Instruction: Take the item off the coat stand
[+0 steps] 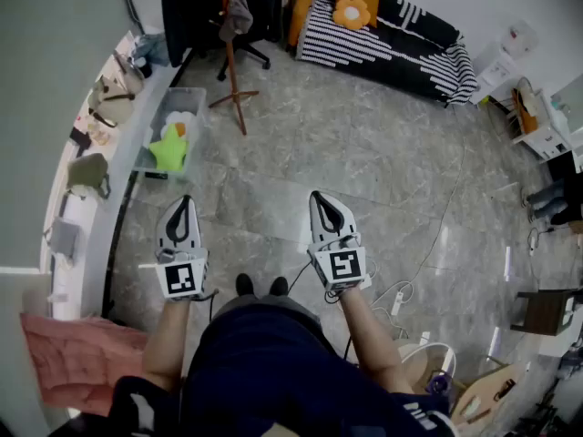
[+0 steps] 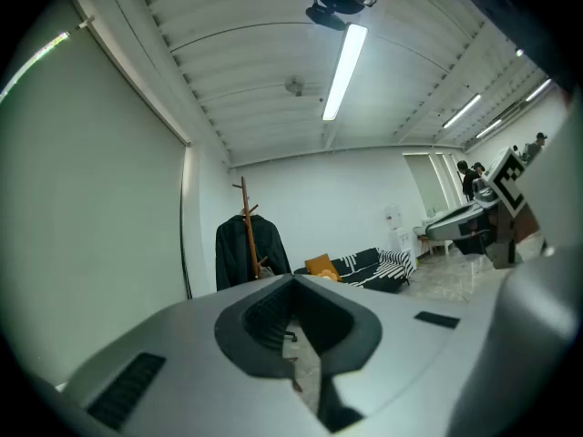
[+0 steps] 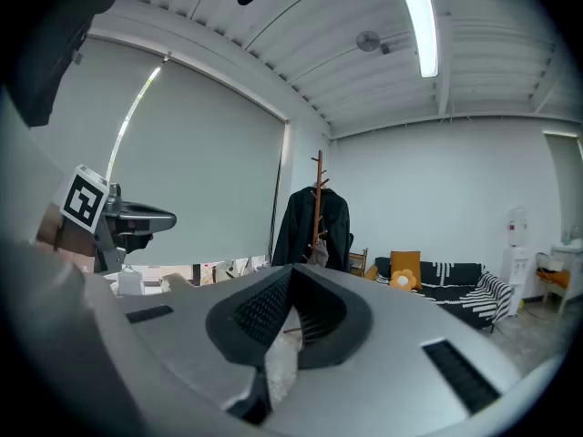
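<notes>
**Head view.**
- Left tool (image 1: 185,202) and right tool (image 1: 319,198): grey two-jaw pieces with black pads, held side by side before the person. Both are clenched with nothing in them.
- Slim brown wooden coat stand (image 1: 232,57): stands on its splayed feet at the far side of the grey marbled floor (image 1: 364,171), well apart from both tools.
- Small grey soft item (image 1: 239,15): hangs high on the stand.
- Large black coat (image 1: 196,3): hangs just beside the grey item.
- Clear plastic bin (image 1: 157,127): sits near the walking line to the stand and could be kicked.
- White cable (image 1: 428,235): trails across the floor at the right and could snag a foot.

**Left gripper view.**
- Left tool (image 2: 293,280): tips pressed together, empty.
- Coat stand (image 2: 246,230) and black coat (image 2: 232,253): small in the distance.
- Risk: a tool arriving clenched would push the hanging item rather than take it.

**Right gripper view.**
- Right tool (image 3: 291,271): closed, nothing between the pads.
- Coat stand (image 3: 318,185): straight ahead, with the grey item (image 3: 319,255) against the black coat (image 3: 305,221).
- Risk: the jaws could pinch coat fabric along with the grey item.
- Risk: a sideways pull with the item still on its peg would likely tip the light stand.
</notes>
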Demonstrator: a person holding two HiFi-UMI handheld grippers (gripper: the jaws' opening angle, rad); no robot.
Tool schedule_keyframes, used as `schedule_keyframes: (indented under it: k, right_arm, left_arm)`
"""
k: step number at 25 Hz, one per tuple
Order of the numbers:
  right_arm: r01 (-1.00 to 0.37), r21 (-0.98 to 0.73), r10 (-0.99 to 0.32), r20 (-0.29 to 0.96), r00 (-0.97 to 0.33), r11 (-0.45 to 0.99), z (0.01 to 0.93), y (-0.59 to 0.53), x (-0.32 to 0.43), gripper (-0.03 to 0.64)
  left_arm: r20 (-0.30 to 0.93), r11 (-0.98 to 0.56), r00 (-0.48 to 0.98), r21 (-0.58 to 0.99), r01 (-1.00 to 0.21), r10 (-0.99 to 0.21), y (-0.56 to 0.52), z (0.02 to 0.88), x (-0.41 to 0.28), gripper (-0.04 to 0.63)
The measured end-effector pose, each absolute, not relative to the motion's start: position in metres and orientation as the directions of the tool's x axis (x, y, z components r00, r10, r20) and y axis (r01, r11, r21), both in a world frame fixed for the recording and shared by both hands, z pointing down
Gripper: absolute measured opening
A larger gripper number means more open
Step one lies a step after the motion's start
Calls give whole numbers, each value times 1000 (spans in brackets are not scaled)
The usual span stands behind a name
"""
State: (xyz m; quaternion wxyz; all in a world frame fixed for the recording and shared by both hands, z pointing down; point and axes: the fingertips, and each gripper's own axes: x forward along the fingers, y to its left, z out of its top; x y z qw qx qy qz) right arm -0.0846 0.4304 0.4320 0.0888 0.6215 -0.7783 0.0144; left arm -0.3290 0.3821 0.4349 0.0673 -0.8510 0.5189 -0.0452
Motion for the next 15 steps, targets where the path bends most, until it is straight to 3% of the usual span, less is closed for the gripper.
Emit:
schedule_keyframes:
  k: [15]
  right_arm:
    - [-967, 111, -968, 133, -214, 229, 446, 439, -81, 17]
  left_arm:
    - [6, -454, 460, -175, -874, -888, 387, 440, -328, 22]
